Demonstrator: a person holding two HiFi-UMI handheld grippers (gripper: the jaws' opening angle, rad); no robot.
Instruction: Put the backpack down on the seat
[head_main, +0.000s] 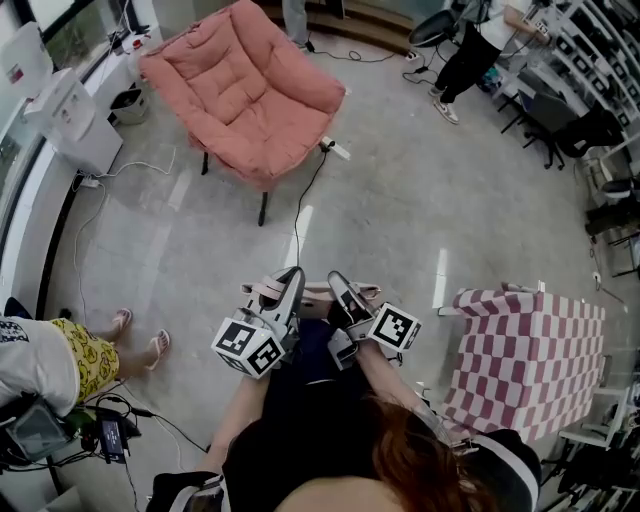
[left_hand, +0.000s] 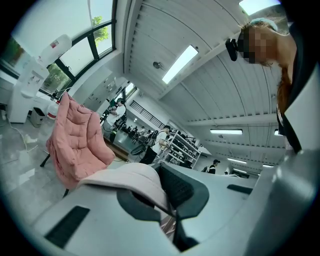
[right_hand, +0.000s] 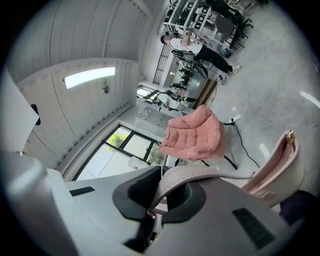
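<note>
A pale pink backpack (head_main: 316, 296) hangs between my two grippers, close in front of the person's body, well short of the seat. My left gripper (head_main: 291, 287) is shut on one pink strap (left_hand: 134, 176), which lies over the jaws of the left gripper (left_hand: 168, 200). My right gripper (head_main: 340, 292) is shut on the other strap (right_hand: 201, 174), pinched at the jaws of the right gripper (right_hand: 161, 199), with the bag's pink body (right_hand: 283, 166) at the right. The seat is a pink cushioned chair (head_main: 245, 88), empty, several steps ahead; the chair (left_hand: 75, 145) and chair (right_hand: 195, 134) show in both gripper views.
A black cable (head_main: 310, 190) runs across the floor from the chair toward me. A pink-and-white checkered box (head_main: 525, 360) stands at my right. A seated person in yellow shorts (head_main: 62, 355) is at the left. Another person (head_main: 470, 50) and shelving are at the far right.
</note>
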